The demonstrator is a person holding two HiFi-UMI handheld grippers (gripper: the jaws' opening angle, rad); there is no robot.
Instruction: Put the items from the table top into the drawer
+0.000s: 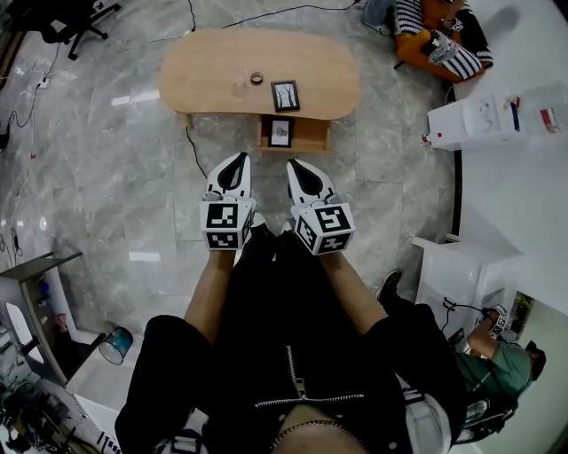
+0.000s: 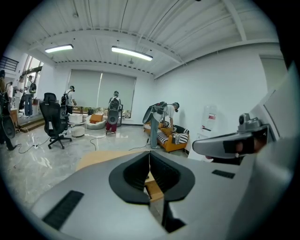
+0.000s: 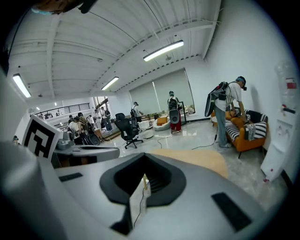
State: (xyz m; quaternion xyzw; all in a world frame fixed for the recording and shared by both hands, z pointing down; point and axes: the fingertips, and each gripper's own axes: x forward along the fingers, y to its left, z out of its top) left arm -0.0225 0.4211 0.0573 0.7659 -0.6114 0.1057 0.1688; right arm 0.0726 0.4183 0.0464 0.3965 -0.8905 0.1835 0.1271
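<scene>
One pale object (image 1: 238,86) on table (image 1: 195,66), too faint to identify.

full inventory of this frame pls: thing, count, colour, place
table: 1, light wood, oval, ahead on the grey floor
drawer: 1, wood, open, under the table's near edge
framed picture: 1, black frame, on the table top, right of centre
second framed picture: 1, dark frame, inside the drawer
round item: 1, dark, on the table top, too small to identify
office chair: 1, black, far left
sofa: 1, orange, far right
white unit: 1, white, right
bystander: 1, green top, lower right
left gripper: 1, white and black, shut, empty, short of the table
right gripper: 1, same, shut, empty
</scene>
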